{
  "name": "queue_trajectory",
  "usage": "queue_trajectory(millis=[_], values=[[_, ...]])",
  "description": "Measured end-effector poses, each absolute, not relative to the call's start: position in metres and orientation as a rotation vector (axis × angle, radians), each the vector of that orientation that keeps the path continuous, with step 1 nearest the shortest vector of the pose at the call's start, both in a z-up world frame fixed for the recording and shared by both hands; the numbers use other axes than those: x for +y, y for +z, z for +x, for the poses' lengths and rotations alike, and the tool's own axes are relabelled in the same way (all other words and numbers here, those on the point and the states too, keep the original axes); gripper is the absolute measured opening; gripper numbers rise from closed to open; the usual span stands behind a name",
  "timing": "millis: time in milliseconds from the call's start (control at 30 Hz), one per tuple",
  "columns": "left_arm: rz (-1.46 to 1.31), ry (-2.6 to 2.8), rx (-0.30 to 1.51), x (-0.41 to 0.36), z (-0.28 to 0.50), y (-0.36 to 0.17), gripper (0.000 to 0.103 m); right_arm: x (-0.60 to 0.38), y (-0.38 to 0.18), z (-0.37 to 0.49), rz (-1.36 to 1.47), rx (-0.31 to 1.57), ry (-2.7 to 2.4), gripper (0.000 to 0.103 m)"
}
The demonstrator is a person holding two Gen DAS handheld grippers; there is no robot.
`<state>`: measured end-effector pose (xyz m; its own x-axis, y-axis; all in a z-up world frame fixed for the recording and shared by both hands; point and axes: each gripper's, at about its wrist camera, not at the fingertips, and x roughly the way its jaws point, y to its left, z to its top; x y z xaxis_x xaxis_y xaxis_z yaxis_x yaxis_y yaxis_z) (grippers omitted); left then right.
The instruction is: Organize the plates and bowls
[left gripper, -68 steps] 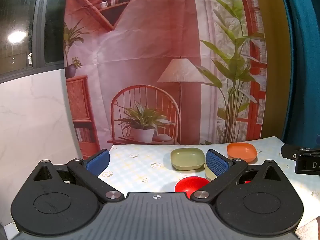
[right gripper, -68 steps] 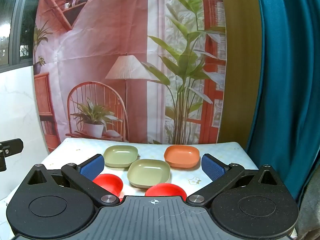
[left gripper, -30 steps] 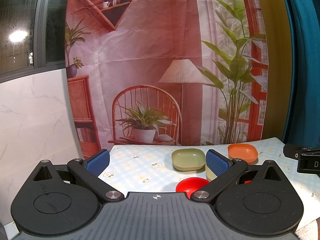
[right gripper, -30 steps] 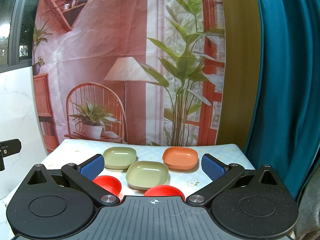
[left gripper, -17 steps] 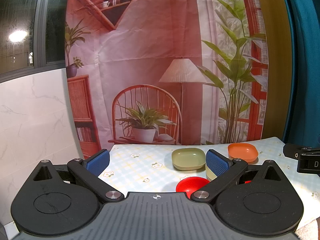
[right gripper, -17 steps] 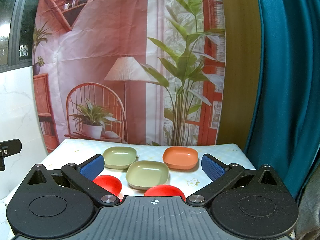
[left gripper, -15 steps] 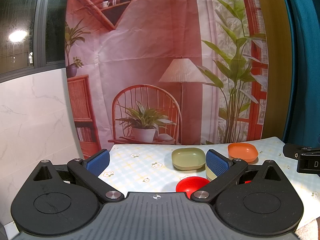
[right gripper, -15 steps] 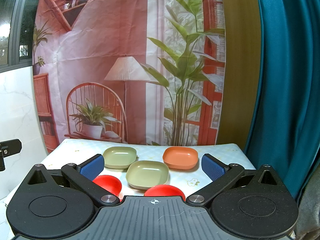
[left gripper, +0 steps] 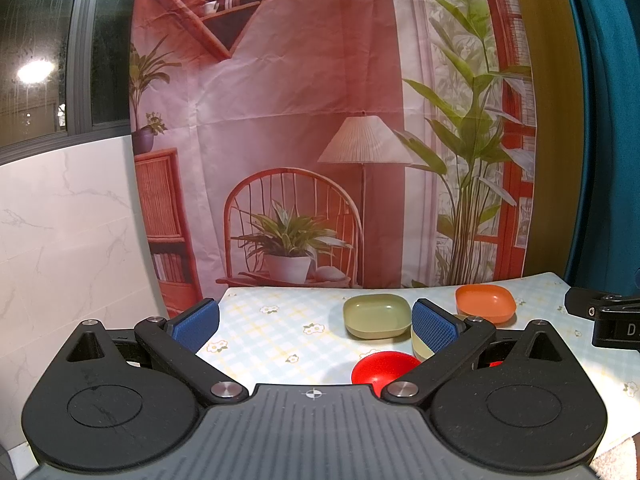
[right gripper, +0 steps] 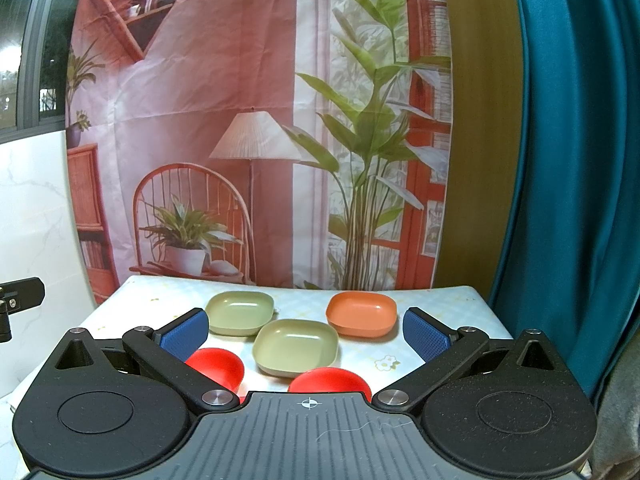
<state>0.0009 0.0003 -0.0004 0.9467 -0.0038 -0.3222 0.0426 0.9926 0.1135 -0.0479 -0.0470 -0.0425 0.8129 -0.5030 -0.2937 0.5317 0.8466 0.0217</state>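
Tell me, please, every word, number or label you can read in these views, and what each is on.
"D": on the black right gripper body at the edge of the left wrist view; the rest is cut off.
Book spines on the backdrop: too blurred to read.
Dishes and tablecloth: no text.
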Motion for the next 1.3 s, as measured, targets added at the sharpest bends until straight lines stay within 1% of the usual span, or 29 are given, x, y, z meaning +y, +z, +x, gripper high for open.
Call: queue_trajectory(millis=[767, 967, 1100, 1300], values=[[0.115, -0.01, 0.358, 0.004, 0.006, -0.005, 0.103, -0.053, -0.042, -0.042, 0.135, 0.276, -0.515, 0.103], [0.137, -0.018, 0.385, 0.002, 0.032, -0.01, 0.103, -0.079, -0.046, -0.036, 0.181, 0.21, -0.459, 0.103], [0.16, -0.02, 0.377, -0.001, 0.052, -0.025, 0.103, -0.097, -0.054, -0.022, 0.212, 0.169, -0.392, 0.103], [0.063, -0.051, 0.425, -0.001, 0.082, -0.051, 0.103, -0.112, -0.08, 0.012, 0.203, 0.231, -0.415, 0.103]])
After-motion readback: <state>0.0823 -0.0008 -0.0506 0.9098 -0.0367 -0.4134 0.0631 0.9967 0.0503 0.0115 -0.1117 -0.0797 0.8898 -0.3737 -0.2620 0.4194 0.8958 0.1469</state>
